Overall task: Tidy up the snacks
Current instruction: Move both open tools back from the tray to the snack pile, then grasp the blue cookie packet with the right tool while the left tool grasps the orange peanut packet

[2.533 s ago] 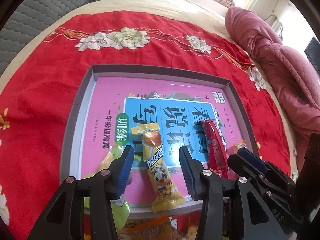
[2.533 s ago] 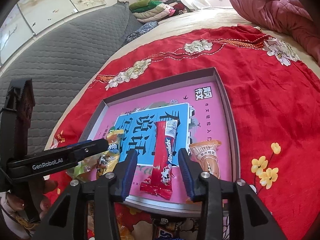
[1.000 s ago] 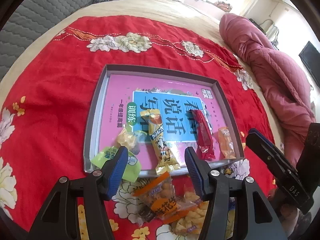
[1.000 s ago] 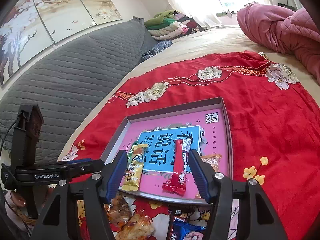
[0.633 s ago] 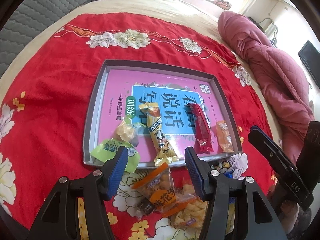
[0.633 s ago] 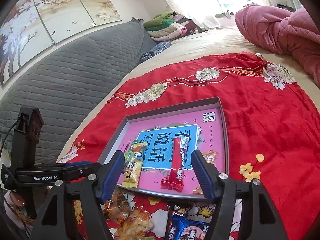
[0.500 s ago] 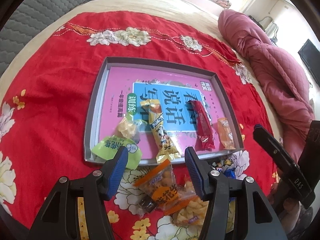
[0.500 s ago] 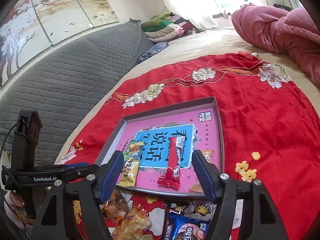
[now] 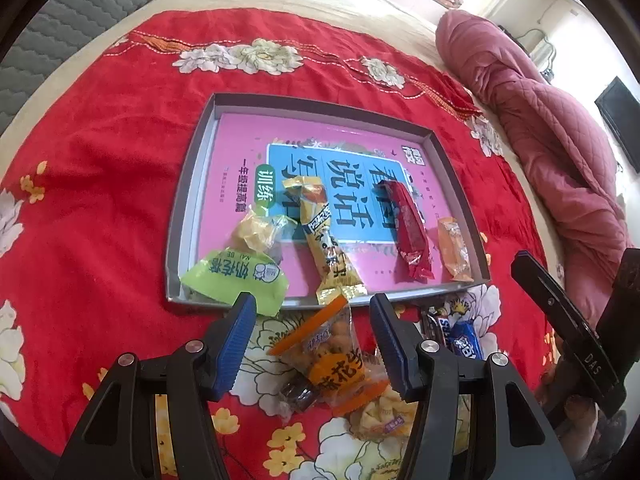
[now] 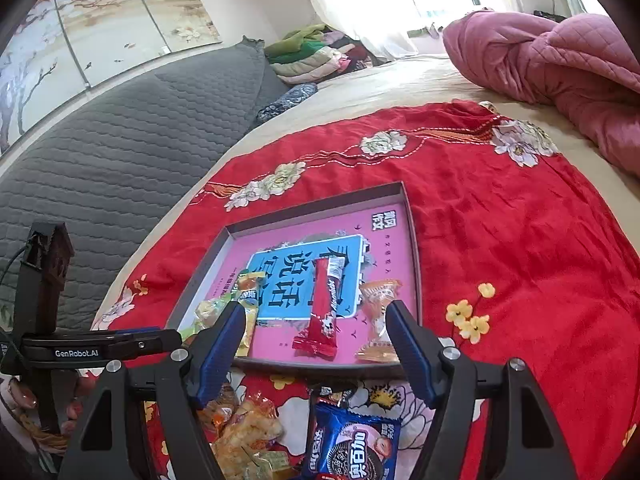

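Since the earlier frames both grippers have backed off the tray [image 9: 182, 216].

Left wrist view: left gripper [image 9: 312, 344] fingers released, empty, above one orange peanut packet [image 9: 332, 356]. Tray holds five snacks; red bar [image 9: 408, 232] runs 11-to-5 o'clock.

Right wrist view: right gripper [image 10: 316, 354] fingers released, empty; red bar [image 10: 325, 304] near 12-to-6; one blue cookie packet [image 10: 352, 446] at 6 o'clock on the bed.

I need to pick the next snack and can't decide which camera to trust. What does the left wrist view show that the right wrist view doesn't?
Only the left wrist: the green packet hanging over the tray's near edge, and the orange-banded nut packet between the open left gripper.

Only the right wrist: the blue cookie packet's full front, below the open right gripper.

Both: the gray tray, red bar, yellow stick.
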`<state>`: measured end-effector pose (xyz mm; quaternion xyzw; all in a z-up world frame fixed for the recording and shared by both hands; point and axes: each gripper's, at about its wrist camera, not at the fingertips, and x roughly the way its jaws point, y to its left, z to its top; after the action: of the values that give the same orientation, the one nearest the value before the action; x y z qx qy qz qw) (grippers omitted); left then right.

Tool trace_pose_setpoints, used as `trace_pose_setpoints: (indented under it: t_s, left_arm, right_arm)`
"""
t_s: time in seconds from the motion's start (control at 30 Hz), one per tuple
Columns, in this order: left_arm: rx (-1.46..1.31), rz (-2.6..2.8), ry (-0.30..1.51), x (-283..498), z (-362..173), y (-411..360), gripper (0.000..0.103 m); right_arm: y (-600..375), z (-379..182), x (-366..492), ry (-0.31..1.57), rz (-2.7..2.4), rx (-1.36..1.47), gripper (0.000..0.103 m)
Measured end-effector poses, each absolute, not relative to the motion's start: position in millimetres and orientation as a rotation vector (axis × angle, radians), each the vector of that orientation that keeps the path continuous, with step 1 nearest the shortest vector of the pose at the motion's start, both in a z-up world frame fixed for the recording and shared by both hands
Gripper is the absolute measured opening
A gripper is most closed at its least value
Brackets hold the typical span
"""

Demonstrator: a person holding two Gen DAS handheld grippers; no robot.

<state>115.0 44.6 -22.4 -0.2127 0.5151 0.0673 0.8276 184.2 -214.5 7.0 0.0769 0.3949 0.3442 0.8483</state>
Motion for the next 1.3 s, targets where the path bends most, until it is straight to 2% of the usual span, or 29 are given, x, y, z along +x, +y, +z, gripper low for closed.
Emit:
trace_pose_setpoints:
  t_s: [0.57, 0.73, 1.3]
  left_arm:
    - [-0.442, 0.112, 1.107, 105, -23, 44, 0.061]
    - [-0.445, 0.102, 1.113, 103, -25, 41, 0.061]
    - [-0.448, 0.064, 1.144, 94, -34, 31, 0.061]
  right_arm:
    - [-232, 6, 166, 0.821, 0.639, 0.153, 0.072]
    - [-241, 8, 159, 0.814, 0.614, 0.163, 0.076]
    - [-256, 2, 147, 0.857, 0.564, 0.177, 0.077]
